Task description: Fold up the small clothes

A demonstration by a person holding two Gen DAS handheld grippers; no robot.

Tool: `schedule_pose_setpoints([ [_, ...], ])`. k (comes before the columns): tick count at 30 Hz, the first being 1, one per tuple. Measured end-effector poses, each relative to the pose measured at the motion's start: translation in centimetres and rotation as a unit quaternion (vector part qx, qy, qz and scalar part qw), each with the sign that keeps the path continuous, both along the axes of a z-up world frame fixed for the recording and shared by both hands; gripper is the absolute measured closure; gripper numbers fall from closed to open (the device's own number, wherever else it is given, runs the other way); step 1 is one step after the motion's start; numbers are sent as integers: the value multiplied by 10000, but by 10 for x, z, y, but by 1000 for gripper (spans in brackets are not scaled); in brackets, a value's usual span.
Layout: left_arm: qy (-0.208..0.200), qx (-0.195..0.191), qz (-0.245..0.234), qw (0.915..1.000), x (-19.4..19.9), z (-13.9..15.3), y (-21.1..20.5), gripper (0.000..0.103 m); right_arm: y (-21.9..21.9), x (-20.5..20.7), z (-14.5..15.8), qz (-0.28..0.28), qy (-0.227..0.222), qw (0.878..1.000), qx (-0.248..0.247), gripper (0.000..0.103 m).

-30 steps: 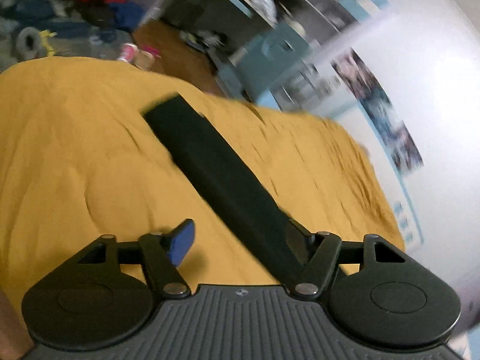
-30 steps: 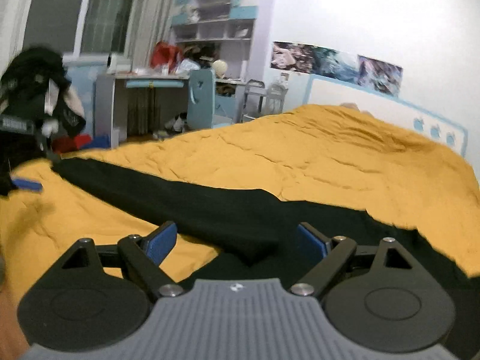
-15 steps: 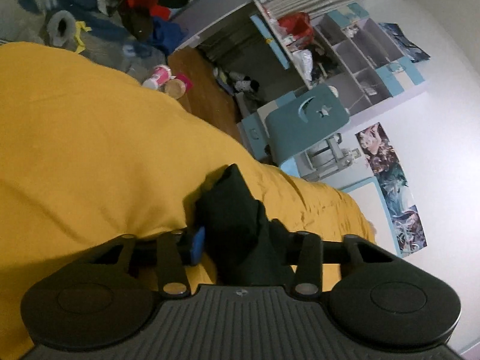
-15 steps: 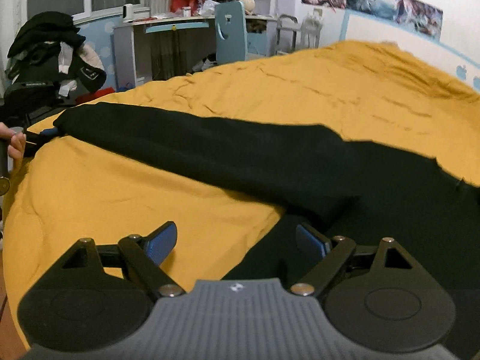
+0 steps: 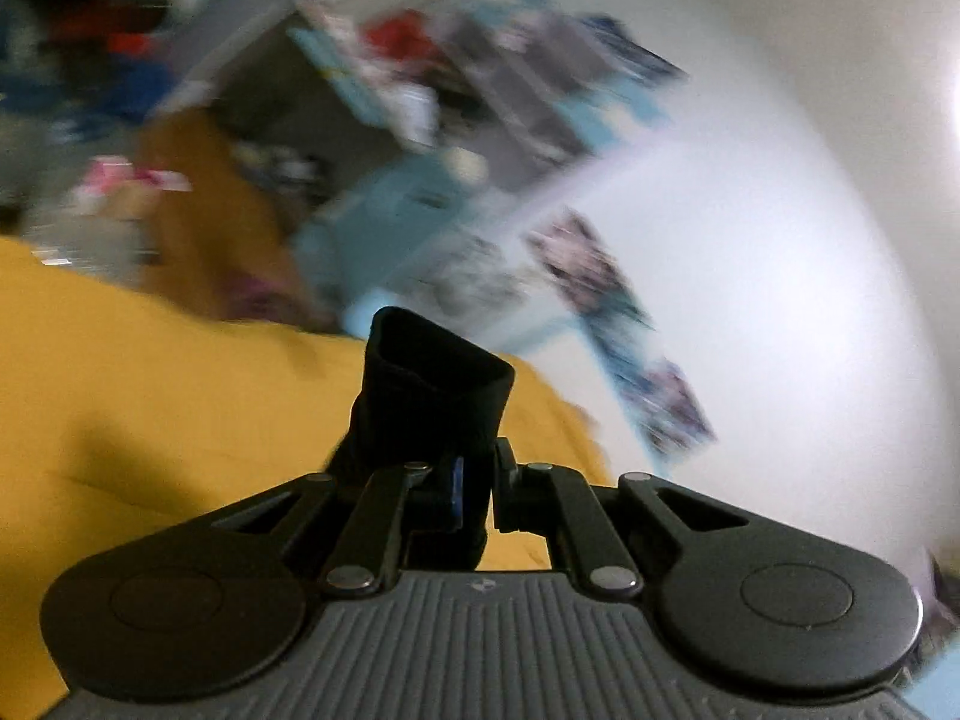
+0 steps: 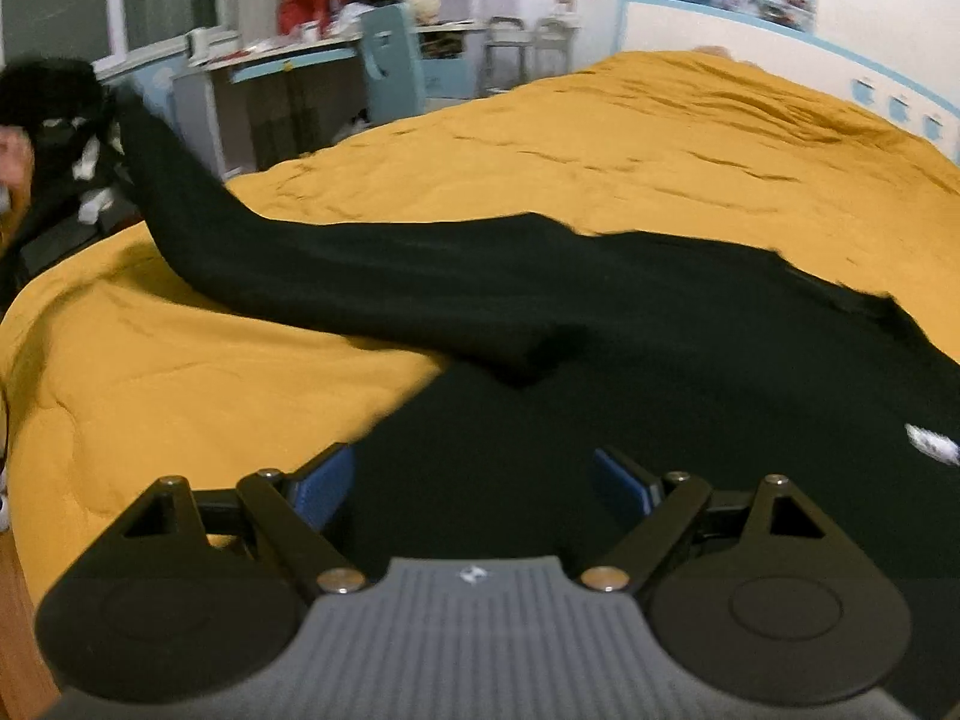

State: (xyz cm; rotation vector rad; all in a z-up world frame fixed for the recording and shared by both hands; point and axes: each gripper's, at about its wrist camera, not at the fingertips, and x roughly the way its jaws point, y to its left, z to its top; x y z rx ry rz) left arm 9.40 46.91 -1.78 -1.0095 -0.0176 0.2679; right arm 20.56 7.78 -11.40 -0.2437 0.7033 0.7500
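My left gripper has just been closing, and its jaws now pinch the cuff of the black garment. In the left wrist view the cuff end stands up ahead of the pads as a soft, open tube of matte knit with a rolled rim, and everything behind it is smeared by blur. My right gripper hangs with its jaws spread wide, blue pads showing on the inner faces, nothing between them but the dark cloth lying below; I cannot tell whether the fingertips touch it.

The garment lies on the mustard-yellow quilt, a puffy, stitched cover with shallow creases. Its broad body spreads flat over the near right of the bed, and one long sleeve runs away to the far left, lifting off the quilt near the bed's edge. A small white mark sits on the cloth at the right. Beyond the bed, far left, stand a pale blue desk and a blue chair with a curved cut-out.
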Motion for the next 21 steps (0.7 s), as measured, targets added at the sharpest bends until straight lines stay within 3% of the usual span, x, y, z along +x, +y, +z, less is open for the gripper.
schedule_pose_setpoints([
  [4, -319, 432, -1050, 9930, 66, 50, -79, 95, -57, 4, 5, -469, 36, 9988, 110, 21],
  [9, -395, 511, -2490, 9664, 151, 59, -198, 95, -133, 14, 6, -1123, 156, 9930, 323, 21],
  [13, -134, 372, -3463, 9373, 214, 27, -299, 95, -190, 21, 0, -1649, 286, 9848, 457, 21],
  [18, 721, 198, -4329, 8984, 280, -43, -395, 94, -252, 31, -11, -2238, 466, 9720, 542, 21],
  [21, 1631, 328, -4698, 8669, 309, -90, -434, 74, -278, 35, -19, -2562, 580, 9636, 499, 21],
])
